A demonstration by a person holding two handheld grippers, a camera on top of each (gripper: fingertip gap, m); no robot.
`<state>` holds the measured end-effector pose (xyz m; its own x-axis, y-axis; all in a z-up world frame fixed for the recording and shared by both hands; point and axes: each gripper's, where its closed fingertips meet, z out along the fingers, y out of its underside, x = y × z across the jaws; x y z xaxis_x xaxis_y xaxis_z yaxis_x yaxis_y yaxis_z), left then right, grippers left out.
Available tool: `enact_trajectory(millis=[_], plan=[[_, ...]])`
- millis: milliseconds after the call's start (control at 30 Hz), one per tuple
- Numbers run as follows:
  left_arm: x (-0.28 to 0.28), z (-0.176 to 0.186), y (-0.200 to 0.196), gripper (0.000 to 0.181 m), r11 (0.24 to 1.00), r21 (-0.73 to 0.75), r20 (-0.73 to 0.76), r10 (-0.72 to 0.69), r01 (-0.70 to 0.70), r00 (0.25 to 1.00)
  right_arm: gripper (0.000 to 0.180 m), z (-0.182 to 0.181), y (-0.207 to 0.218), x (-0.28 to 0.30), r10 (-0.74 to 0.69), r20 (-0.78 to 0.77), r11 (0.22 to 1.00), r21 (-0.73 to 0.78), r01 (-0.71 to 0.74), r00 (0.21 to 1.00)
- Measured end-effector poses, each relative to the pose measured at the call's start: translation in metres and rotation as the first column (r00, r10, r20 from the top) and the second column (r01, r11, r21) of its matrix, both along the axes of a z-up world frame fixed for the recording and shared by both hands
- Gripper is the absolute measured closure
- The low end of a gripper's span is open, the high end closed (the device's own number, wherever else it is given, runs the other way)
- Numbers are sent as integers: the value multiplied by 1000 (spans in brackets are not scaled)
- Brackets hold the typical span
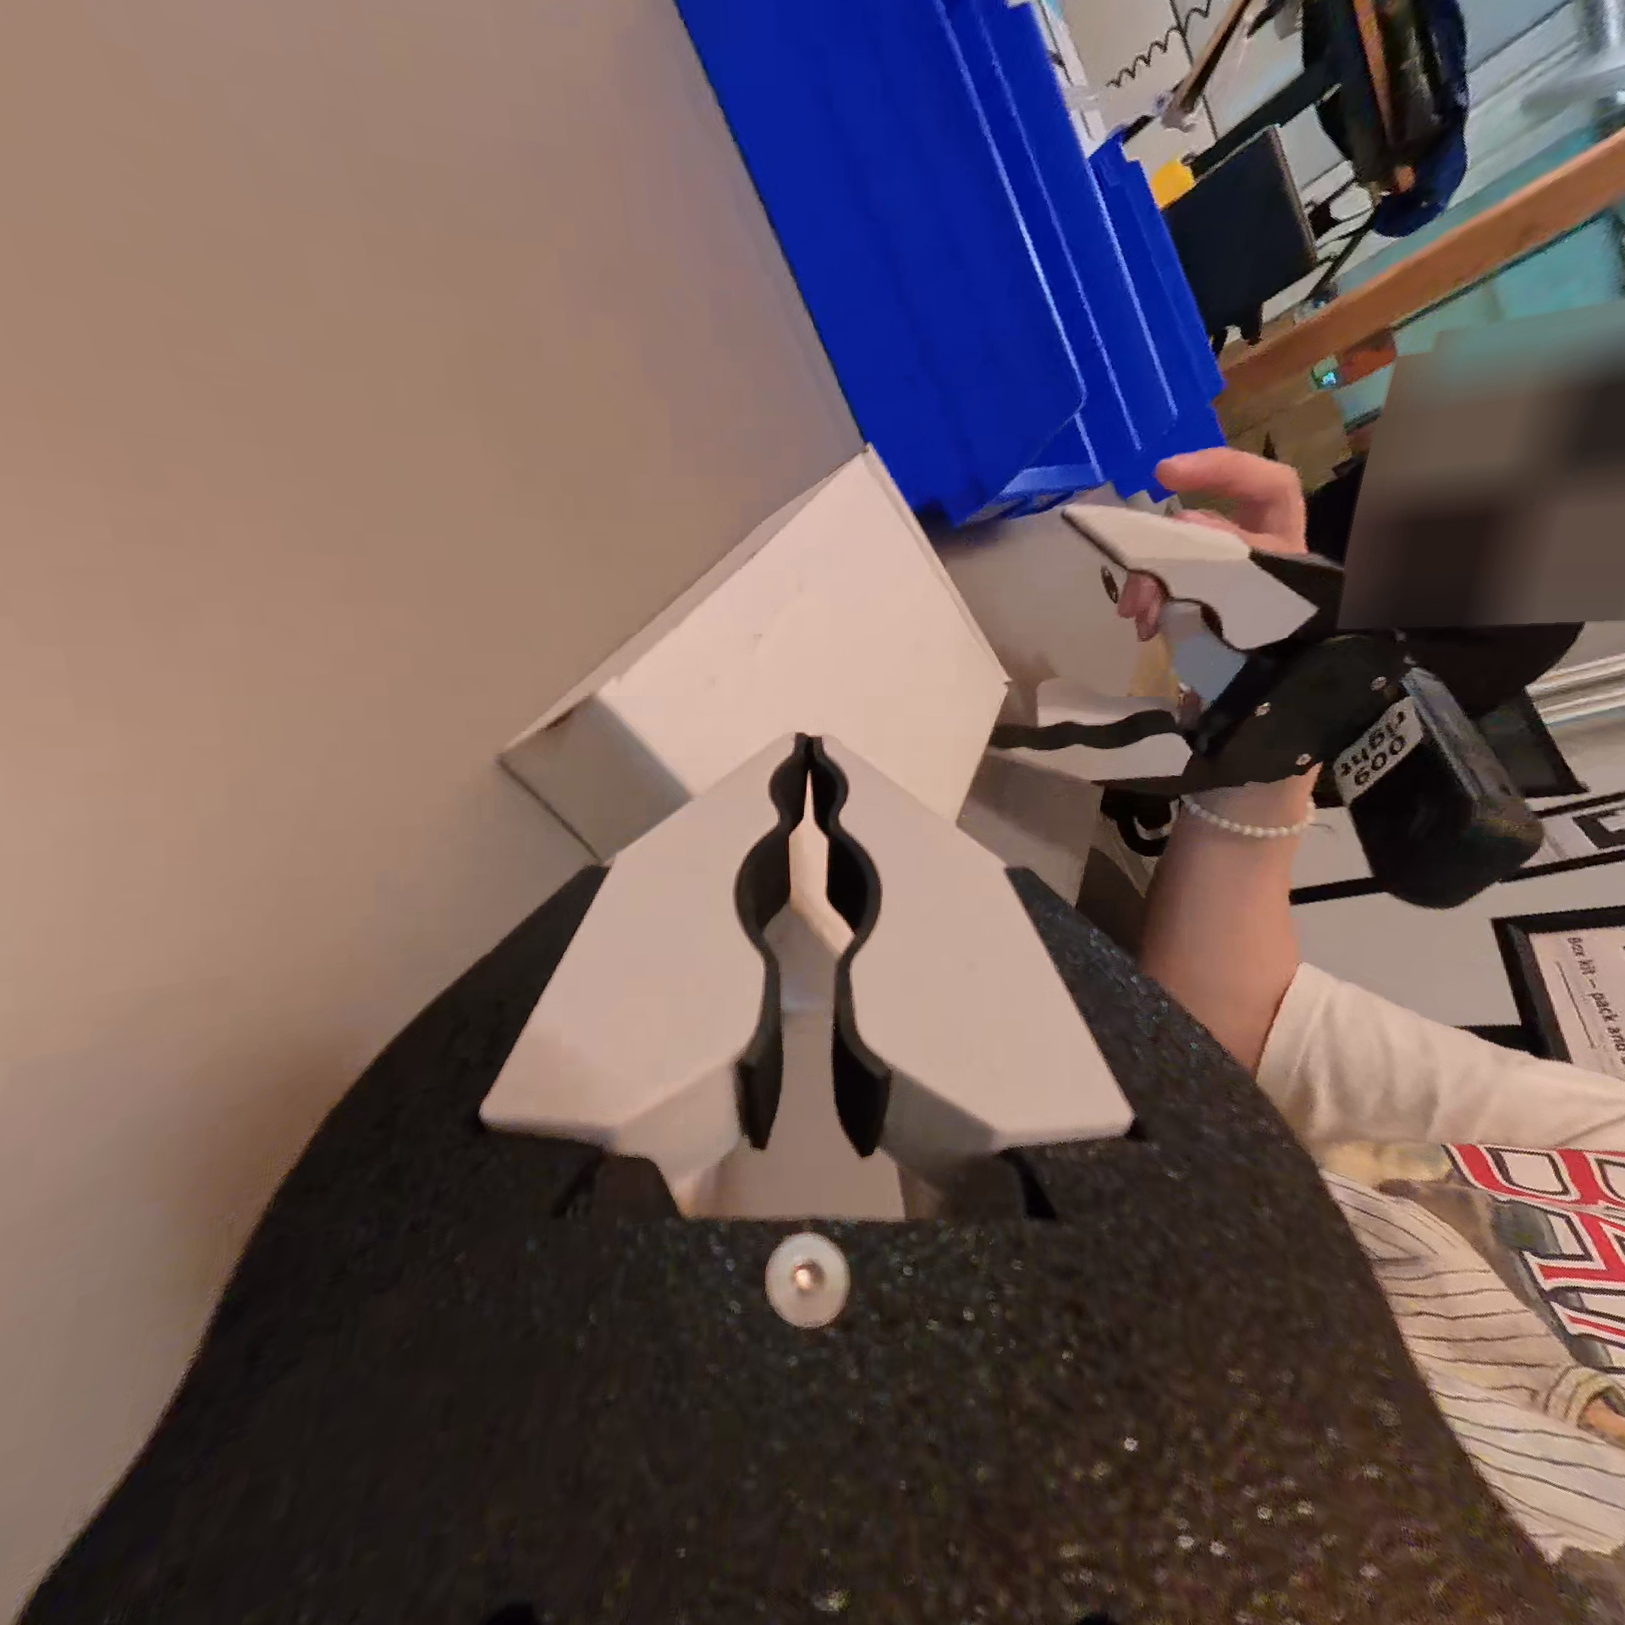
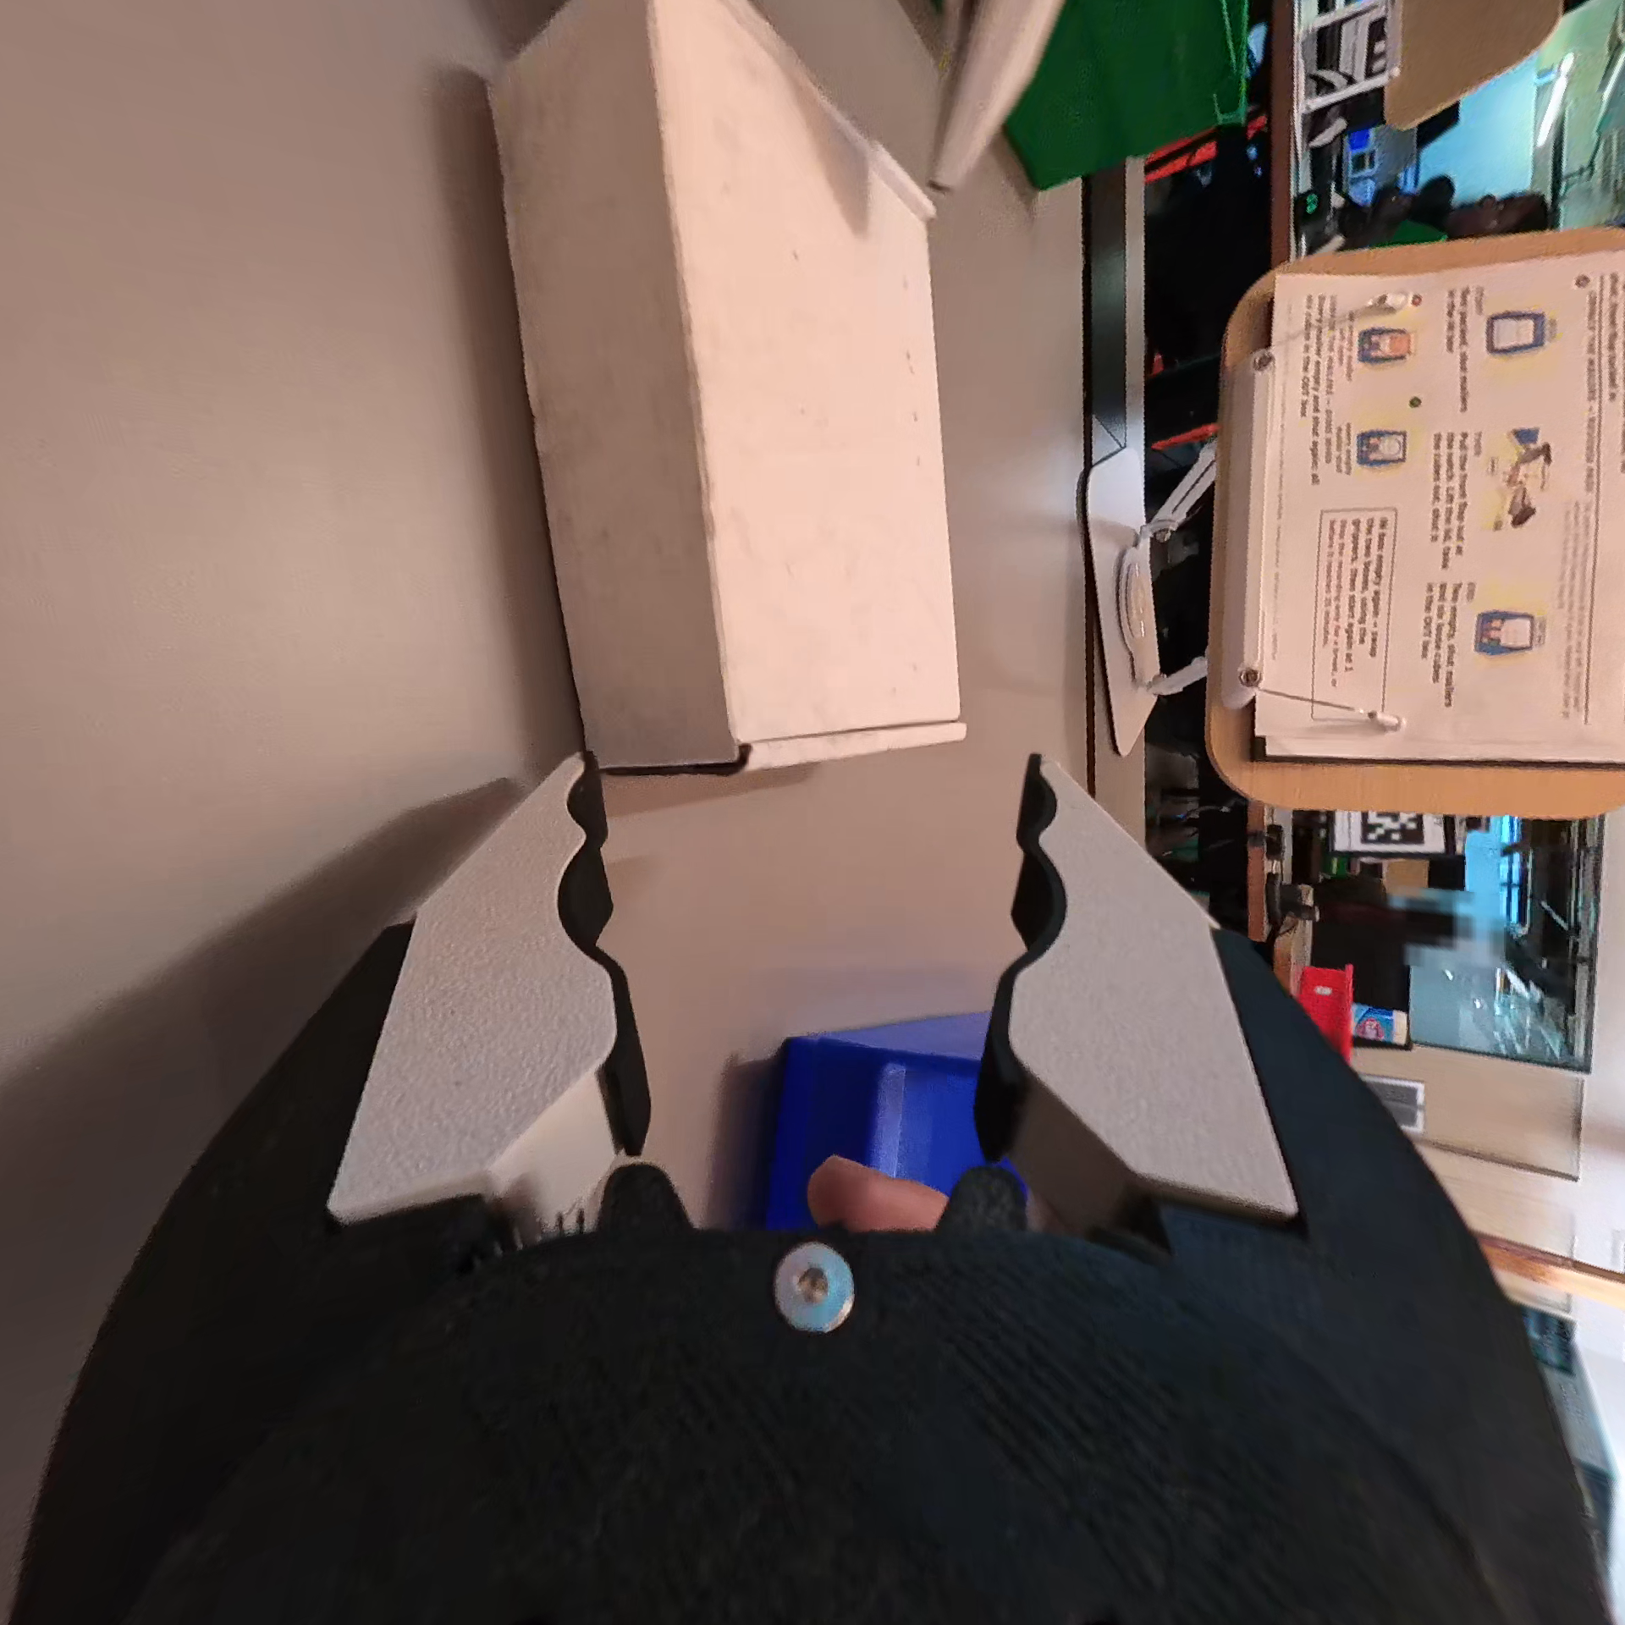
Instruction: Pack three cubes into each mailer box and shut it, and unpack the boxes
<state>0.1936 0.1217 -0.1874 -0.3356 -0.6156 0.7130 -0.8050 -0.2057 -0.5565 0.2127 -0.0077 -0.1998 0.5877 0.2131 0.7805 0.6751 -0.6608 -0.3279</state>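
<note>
Item 1, left tongs: grey, wavy-edged fingers on a black body, brought together with nothing between them, tips held just before a white cardboard mailer box.

Item 2, right tongs: same make, spread wide apart and empty, held near the closed end of a white cardboard mailer box. In the left wrist view they are seen to the right of the box, held in a hand.

Item 3, mailer box: lid down, resting on the beige worktop. Whether it is latched, and what is inside, cannot be told. A second white box is partly seen at the far end.

Item 4, blue plastic bins: stacked on the far side of the box in the left view. A blue bin also shows below the right tongs.

Item 5, cubes: none in view.

Item 6, printed instruction sheet on a wooden board, right.

Hazards, as judged: the light box is likely to be pushed along the smooth worktop rather than opened if the lid edge is met by one pair of tongs alone. The thin flap could be bent or torn by a skewed pinch. Cubes could be spilled if the box is tipped.
</note>
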Motion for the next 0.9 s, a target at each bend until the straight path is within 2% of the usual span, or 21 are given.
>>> enact_trajectory(millis=[133, 200, 267, 300, 400, 500, 533, 567, 600, 700, 833, 900], plan=[[-8, -13, 4, 181, 999, 1, -8, 34, -34, 999, 88, 4, -3, 1, -27, -83, 998, 52, 32, 996], [-9, -13, 5, 181, 999, 5, 16, 50, -50, 999, 88, 11, 0, -4, -28, -228, 990, 131, 59, 973], [-10, -14, 7, 181, 996, 67, 41, 51, -54, 998, 81, 26, 3, -8, -29, -399, 963, 236, 133, 916], [-10, -15, 9, 181, 994, 98, 49, 49, -53, 998, 79, 31, 4, -10, -32, -508, 946, 262, 190, 861], [-12, -15, 12, 181, 993, 101, 57, 50, -56, 997, 77, 32, 8, -31, 1, -811, 930, 216, 297, 585], [-13, -15, 13, 181, 994, 90, 72, 56, -62, 996, 71, 45, 19, -21, 57, -924, 847, 246, 472, 379], [-14, -15, 14, 181, 994, 90, 75, 58, -65, 995, 74, 50, 22, -17, 100, -956, 818, 238, 524, 278], [-14, -15, 15, 181, 994, 85, 79, 62, -69, 995, 84, 52, 24, -15, 139, -970, 803, 227, 552, 198], [-14, -15, 15, 181, 994, 80, 84, 68, -74, 994, 95, 49, 25, -14, 153, -976, 799, 215, 562, 156], [-17, -15, 18, 181, 993, 92, 102, 70, -79, 992, 87, 33, 25, -4, 120, -988, 779, 154, 608, 96], [-19, -16, 21, 181, 993, 95, 104, 64, -74, 992, 92, 31, 32, 10, 189, -982, 734, 143, 664, 2], [-19, -16, 20, 181, 992, 106, 116, 60, -72, 991, 93, 29, 42, 9, 209, -975, 755, 116, 645, -69]])
